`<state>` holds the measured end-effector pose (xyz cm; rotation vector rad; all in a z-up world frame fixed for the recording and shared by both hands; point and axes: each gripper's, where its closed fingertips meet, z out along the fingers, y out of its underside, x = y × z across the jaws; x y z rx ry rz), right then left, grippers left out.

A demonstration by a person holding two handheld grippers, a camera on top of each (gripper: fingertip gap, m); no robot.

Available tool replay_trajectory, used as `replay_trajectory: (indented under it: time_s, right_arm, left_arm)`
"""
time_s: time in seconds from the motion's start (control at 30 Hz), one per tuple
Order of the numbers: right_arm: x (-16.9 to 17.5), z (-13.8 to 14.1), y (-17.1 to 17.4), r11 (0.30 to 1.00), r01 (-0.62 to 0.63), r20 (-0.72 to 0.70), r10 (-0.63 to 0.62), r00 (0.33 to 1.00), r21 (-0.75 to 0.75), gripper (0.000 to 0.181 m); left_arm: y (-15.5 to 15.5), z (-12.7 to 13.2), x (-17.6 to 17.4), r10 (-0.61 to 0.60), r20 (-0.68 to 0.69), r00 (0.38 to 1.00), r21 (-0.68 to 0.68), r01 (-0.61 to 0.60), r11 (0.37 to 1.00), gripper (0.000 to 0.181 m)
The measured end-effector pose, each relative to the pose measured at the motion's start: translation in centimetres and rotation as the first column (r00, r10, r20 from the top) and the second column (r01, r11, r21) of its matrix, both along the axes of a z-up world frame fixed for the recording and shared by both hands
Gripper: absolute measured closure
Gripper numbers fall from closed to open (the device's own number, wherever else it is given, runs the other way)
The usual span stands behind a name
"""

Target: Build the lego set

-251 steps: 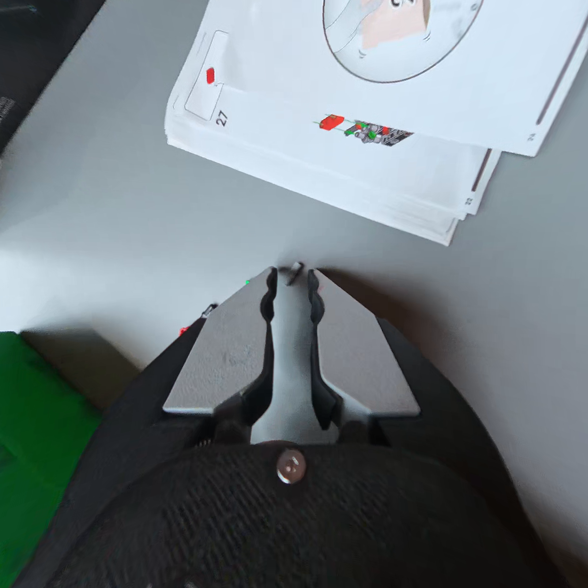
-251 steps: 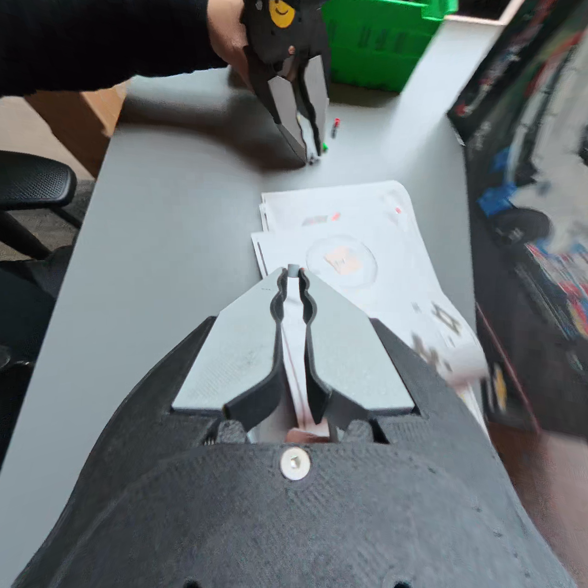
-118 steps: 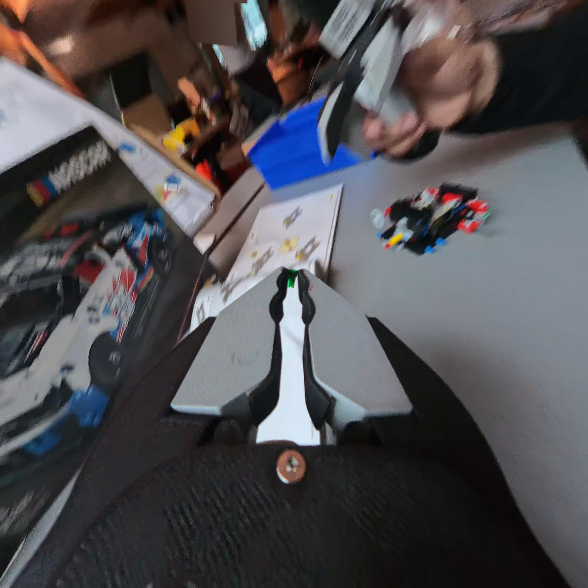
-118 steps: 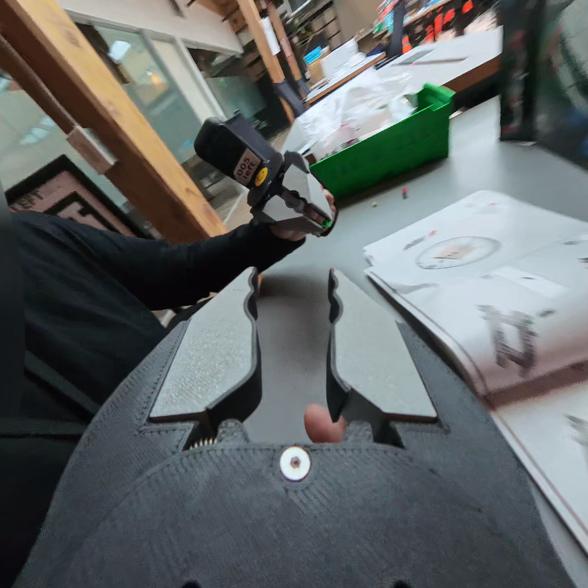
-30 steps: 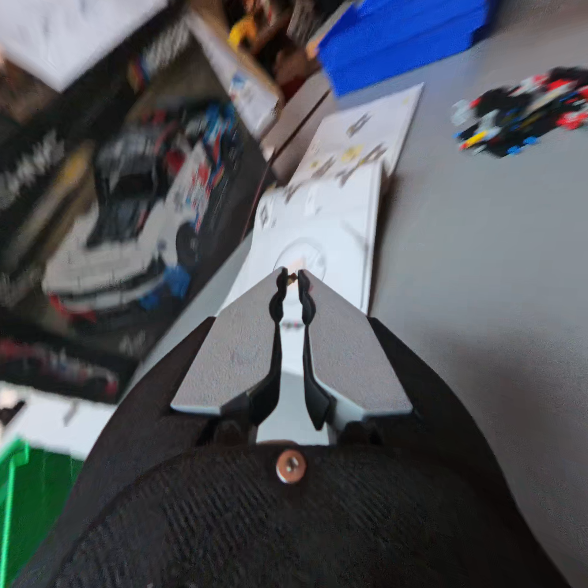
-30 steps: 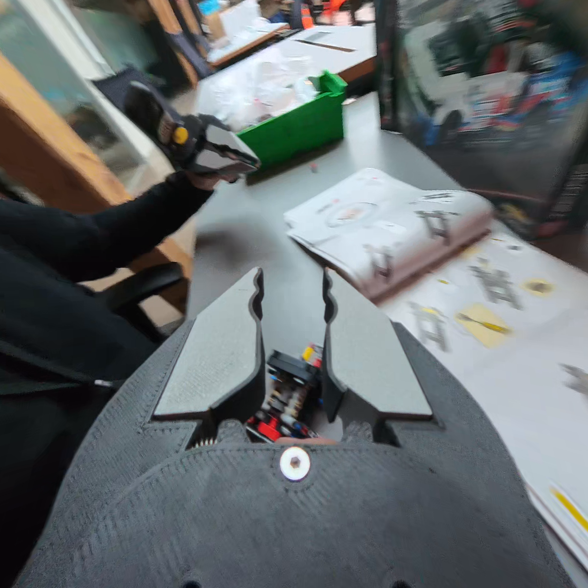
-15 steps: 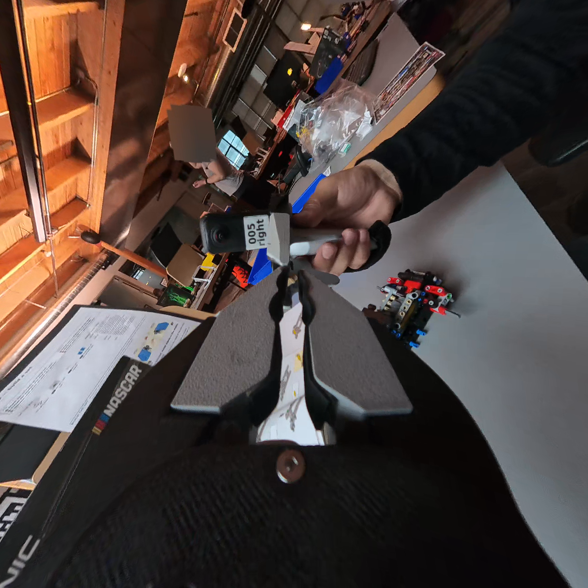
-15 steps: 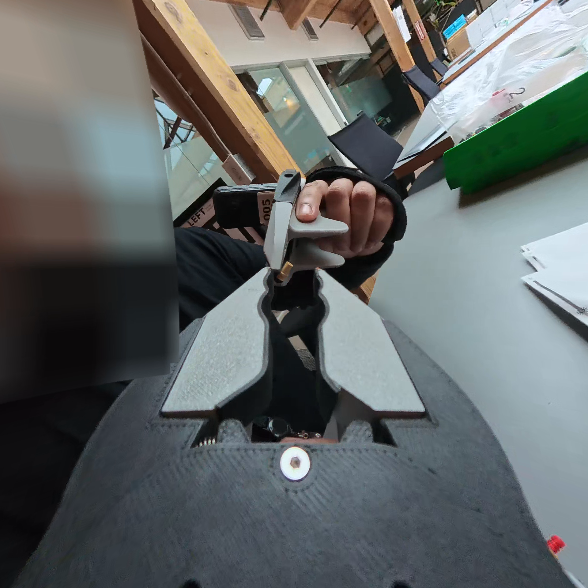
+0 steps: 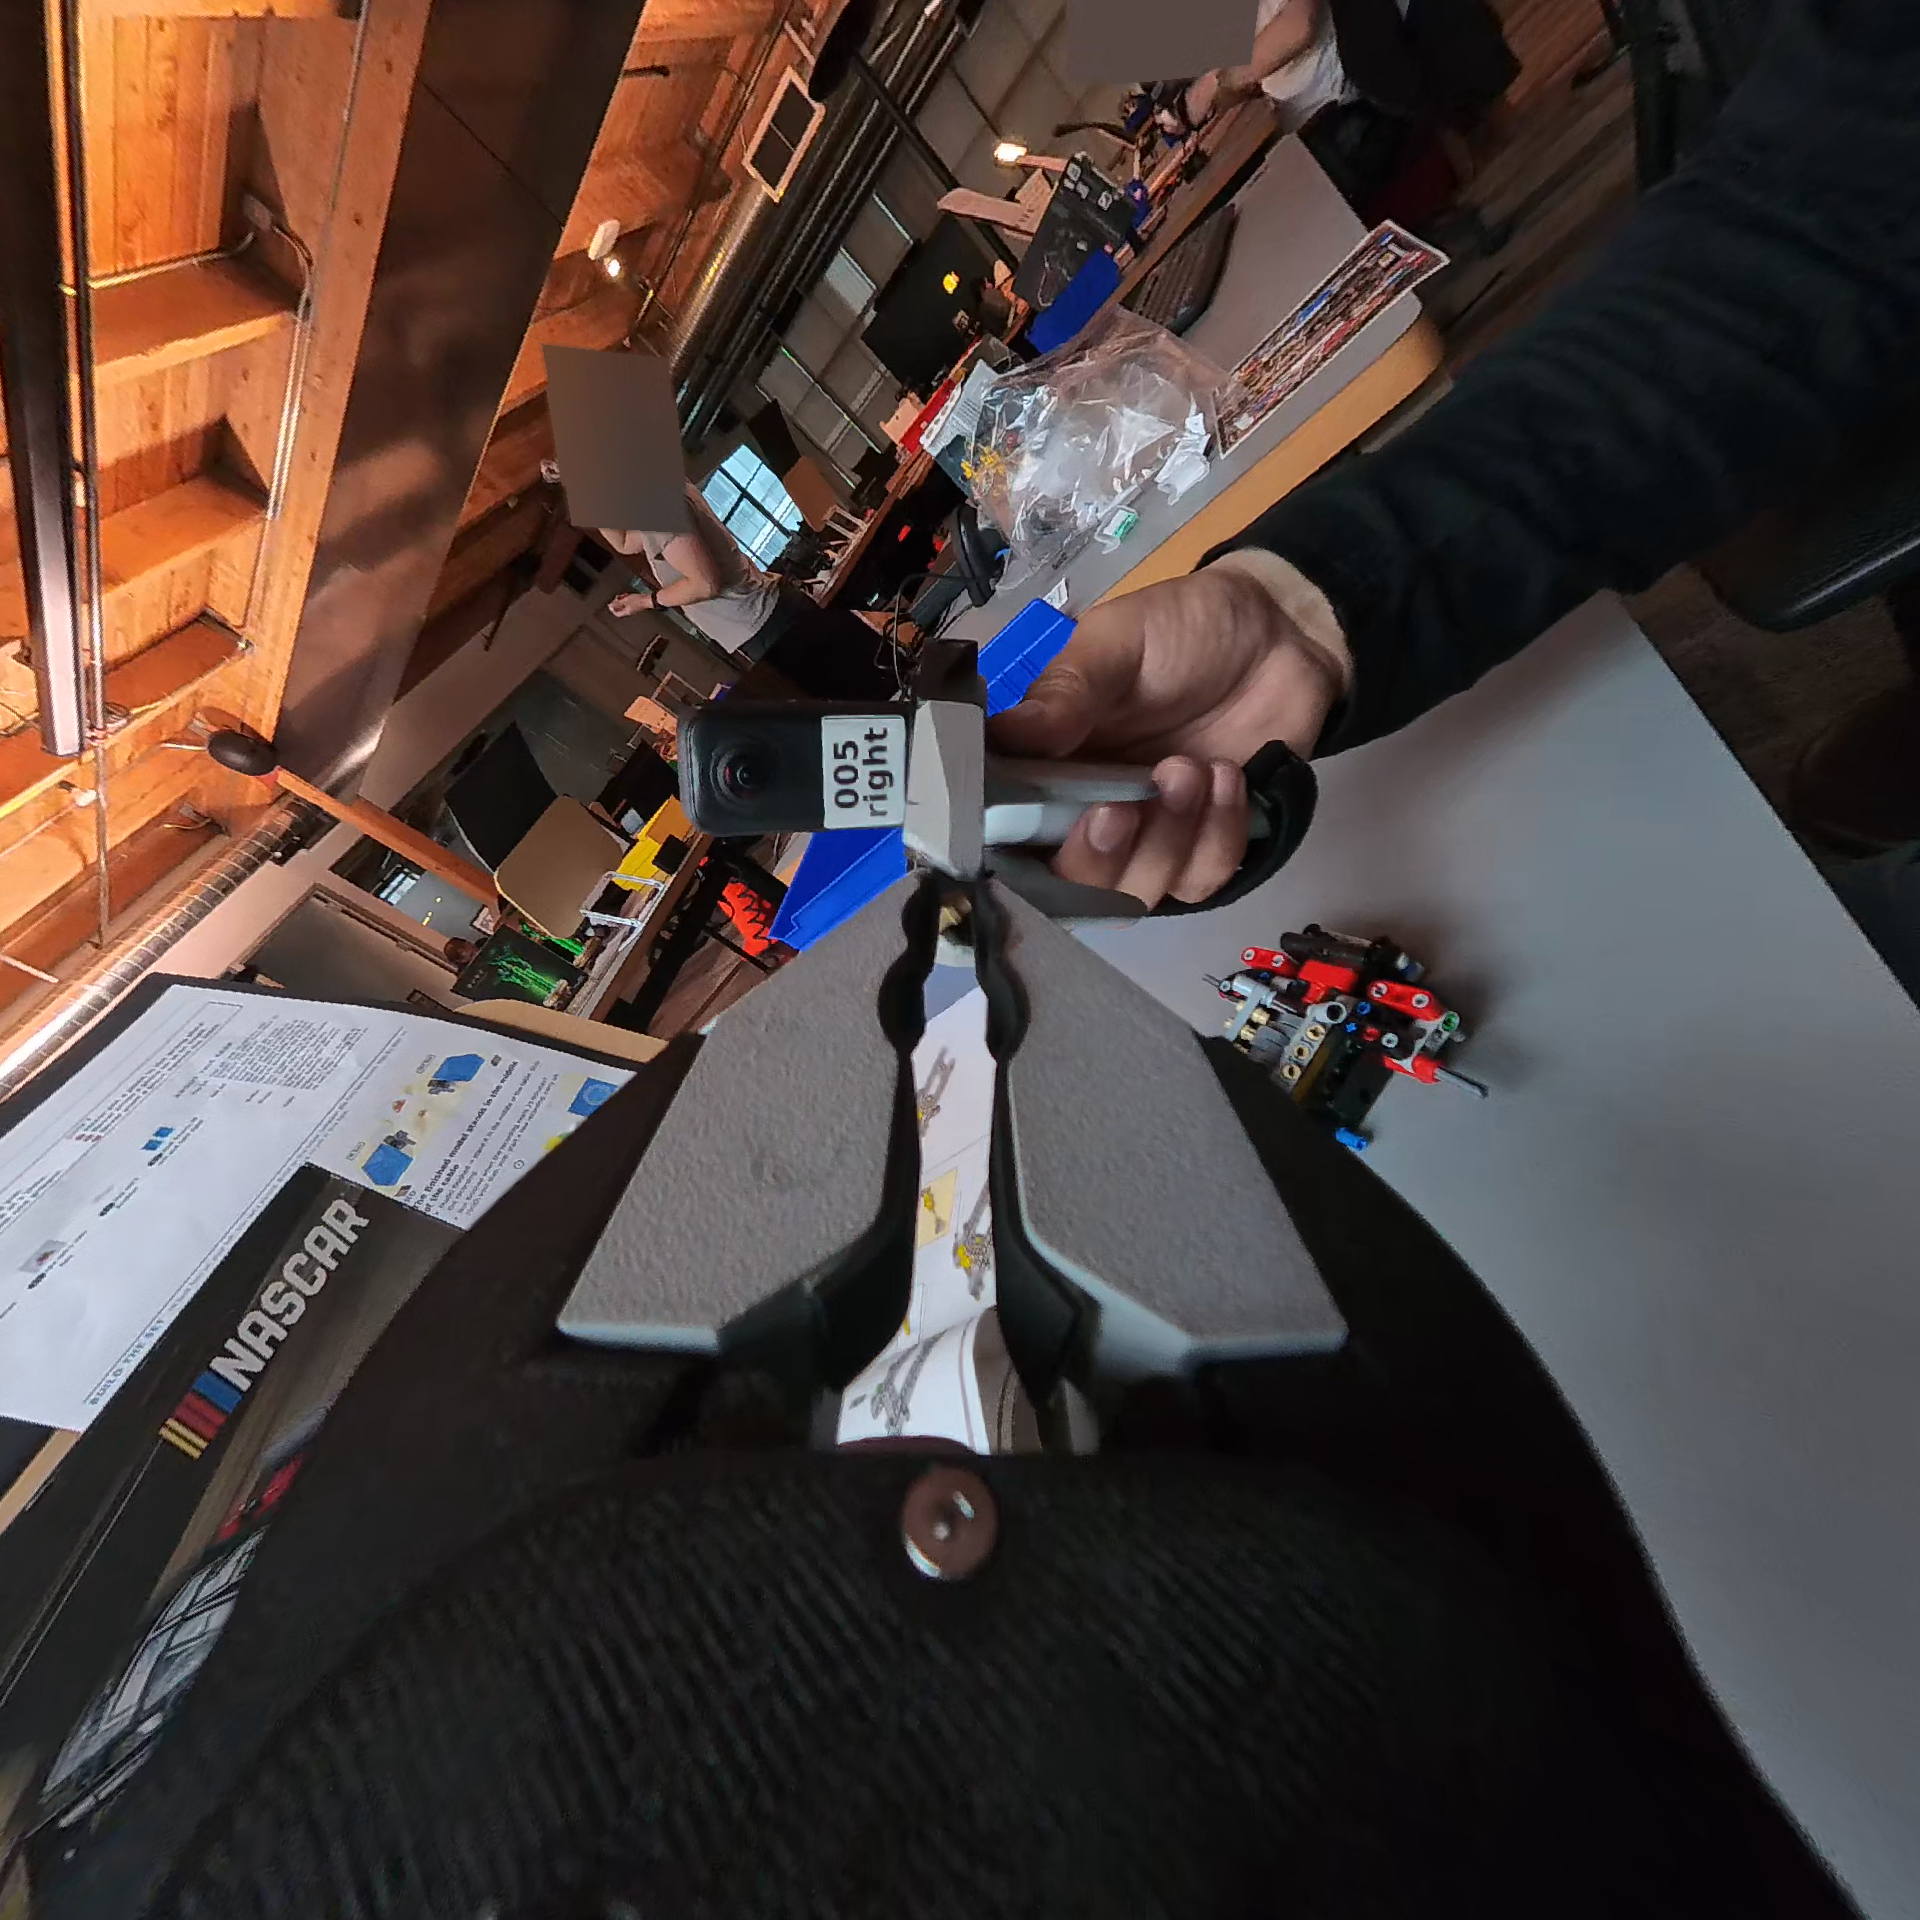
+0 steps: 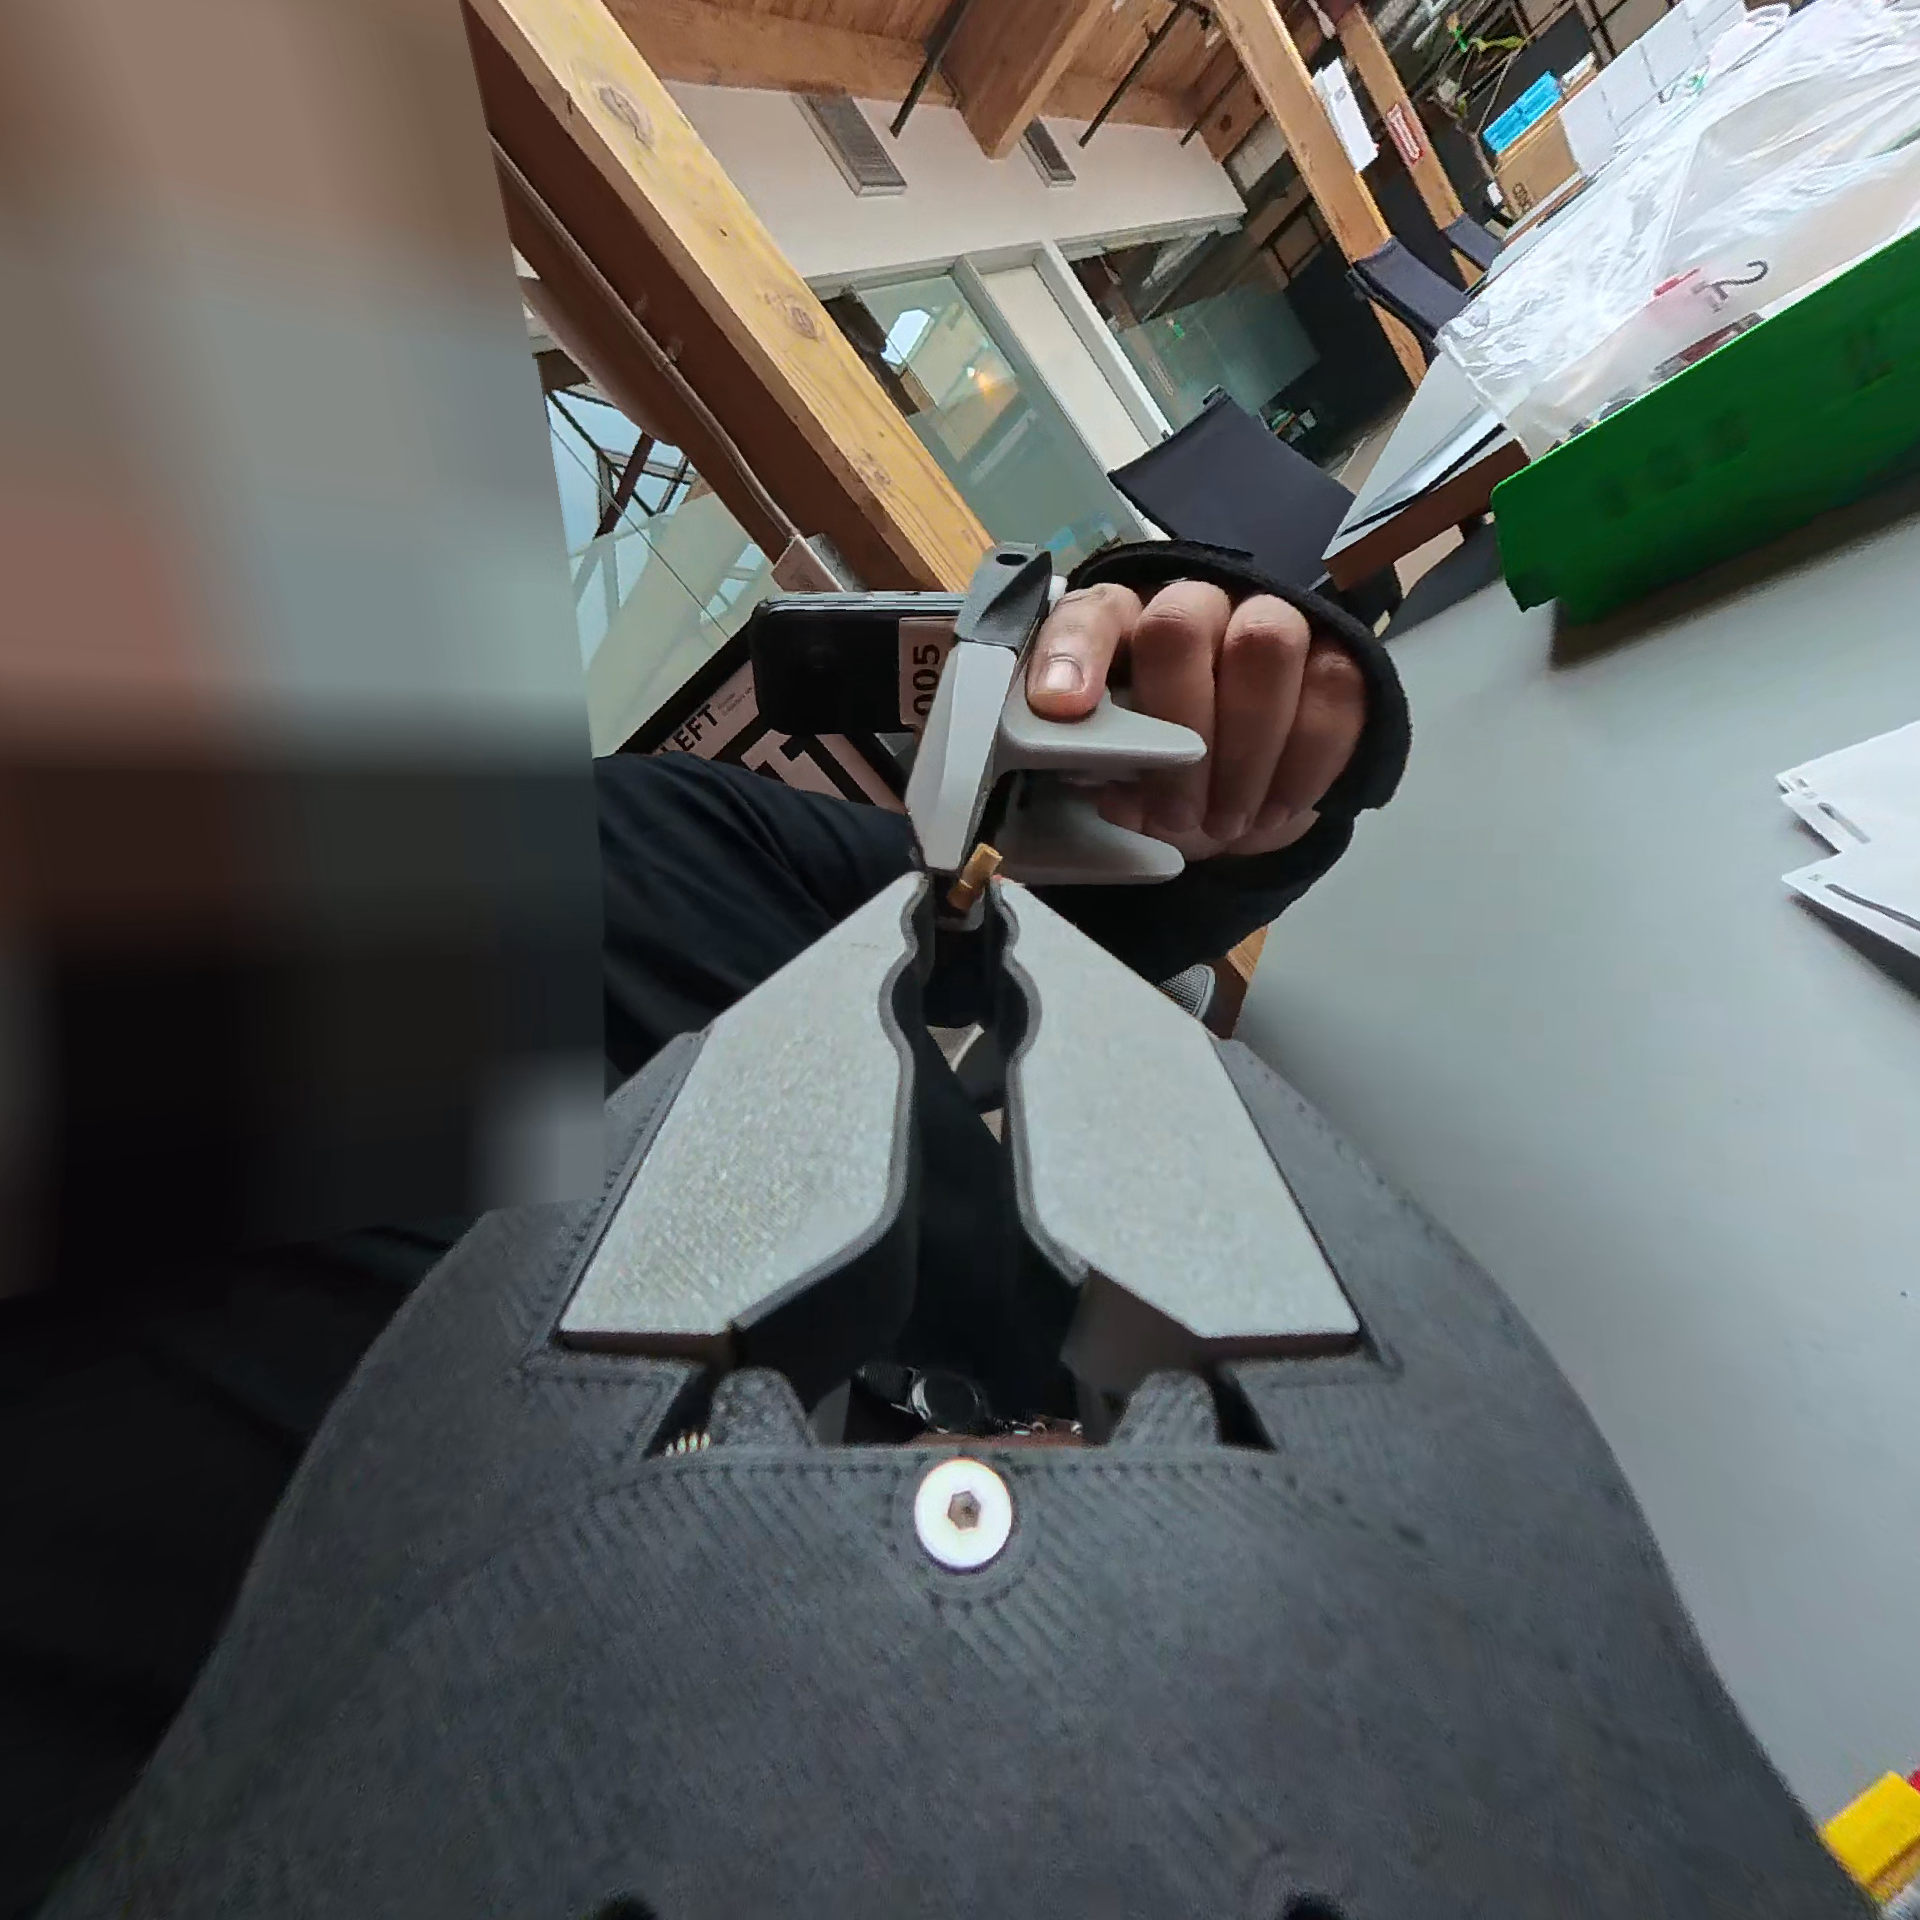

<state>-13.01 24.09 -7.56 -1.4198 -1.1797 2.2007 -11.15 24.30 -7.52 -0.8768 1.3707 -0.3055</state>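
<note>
In the left wrist view my left gripper (image 9: 951,914) is shut on a small tan pin (image 9: 952,912) at its tips, held above the table. The right gripper (image 9: 940,821), in a hand, meets it tip to tip. In the right wrist view my right gripper (image 10: 961,896) has its jaws closed down on the other end of the tan pin (image 10: 974,868), which sticks out of the left gripper (image 10: 961,748). The partly built black, red and grey lego model (image 9: 1340,1023) lies on the grey table (image 9: 1662,1195), apart from both grippers.
The instruction booklet (image 9: 940,1132) lies under my left fingers and also shows in the right wrist view (image 10: 1860,831). The set's box (image 9: 260,1351) stands at the left. A green bin (image 10: 1714,468) and a blue bin (image 9: 842,883) stand at the table's ends. A yellow piece (image 10: 1881,1813) lies near.
Both grippers rose from the table and now face each other. The right gripper's jaws have narrowed from open onto the pin held by the left gripper.
</note>
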Motion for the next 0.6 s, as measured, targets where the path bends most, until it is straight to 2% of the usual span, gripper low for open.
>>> replay_trajectory:
  time_s: [0.03,0.17,0.27,0.37,0.43,0.5,0.53,0.57,0.6]
  right_arm:
    - [0.0,-0.1,0.1,1.0,0.003,0.004,-0.003,1.0,-0.001,0.175]
    - [0.1,-0.4,0.6,0.999,0.04,0.028,-0.04,0.999,-0.007,0.178]
    - [0.8,-0.8,1.3,0.992,0.104,0.075,-0.109,0.991,0.065,0.179]
    - [3.7,0.0,3.3,0.961,0.224,0.083,-0.239,0.967,0.159,0.179]
    - [6.4,-0.2,5.6,0.915,0.32,0.126,-0.358,0.925,0.247,0.179]
    - [10.4,-0.7,9.4,0.804,0.455,0.181,-0.548,0.816,0.384,0.179]
    - [13.3,-0.8,11.9,0.71,0.528,0.189,-0.663,0.724,0.467,0.179]
    - [16.7,-1.0,14.6,0.59,0.59,0.183,-0.776,0.604,0.552,0.179]
    - [20.7,-1.3,17.3,0.453,0.63,0.17,-0.873,0.457,0.631,0.178]
  left_arm:
    - [0.0,-0.1,0.0,-0.002,0.0,1.0,-0.003,0.002,1.0,0.177]
    - [0.4,-0.3,0.0,0.008,0.014,1.0,-0.052,-0.008,0.999,0.174]
    - [0.0,-0.3,-0.4,-0.026,0.05,0.998,-0.132,0.032,0.991,0.164]
    - [0.3,-0.5,-2.0,0.007,0.073,0.997,-0.19,0.007,0.982,0.171]
    - [1.1,-1.3,-3.5,0.056,0.078,0.995,-0.219,-0.037,0.975,0.172]
    - [2.0,-2.4,-5.2,0.121,0.065,0.991,-0.261,-0.1,0.96,0.172]
    - [2.4,-2.9,-6.0,0.146,0.064,0.987,-0.285,-0.123,0.951,0.173]
    - [2.7,-3.5,-6.8,0.171,0.061,0.983,-0.309,-0.145,0.94,0.175]
    - [3.0,-4.1,-7.6,0.198,0.054,0.979,-0.33,-0.17,0.929,0.177]
